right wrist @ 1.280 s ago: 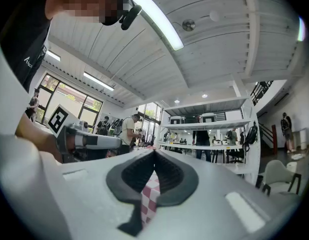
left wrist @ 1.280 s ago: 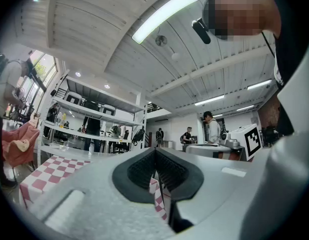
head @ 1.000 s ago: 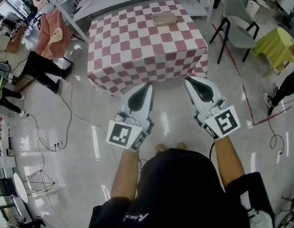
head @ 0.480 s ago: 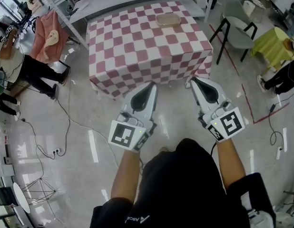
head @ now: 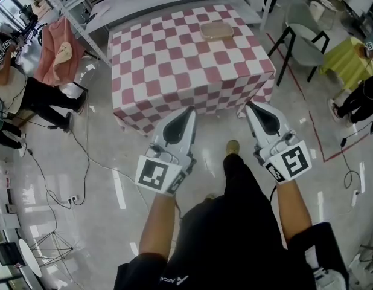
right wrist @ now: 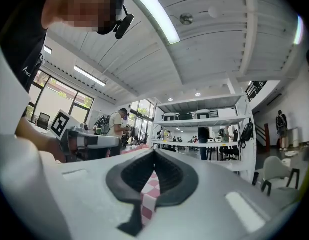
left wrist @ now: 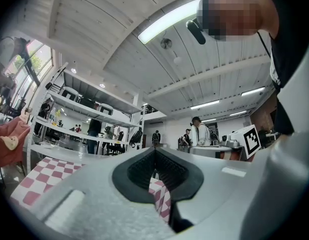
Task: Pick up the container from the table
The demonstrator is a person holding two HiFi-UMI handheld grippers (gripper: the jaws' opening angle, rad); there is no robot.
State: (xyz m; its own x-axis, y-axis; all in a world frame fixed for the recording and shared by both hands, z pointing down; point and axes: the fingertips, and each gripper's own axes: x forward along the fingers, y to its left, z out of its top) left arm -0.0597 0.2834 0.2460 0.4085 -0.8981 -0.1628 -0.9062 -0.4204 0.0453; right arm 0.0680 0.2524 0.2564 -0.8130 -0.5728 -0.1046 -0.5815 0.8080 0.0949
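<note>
Checkered cloth covers the table (head: 168, 65), and the container (head: 217, 30) lies near its far edge. Left gripper (head: 189, 109) and right gripper (head: 248, 106) are both clenched with nothing between their jaws.

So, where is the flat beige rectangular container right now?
In the head view, the flat beige container lies on the pink-and-white checked table, near its far edge, right of centre.

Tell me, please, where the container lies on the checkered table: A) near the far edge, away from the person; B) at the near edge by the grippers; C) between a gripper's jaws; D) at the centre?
A: the container lies near the far edge of the checkered table, far from the left gripper and right gripper.
</note>
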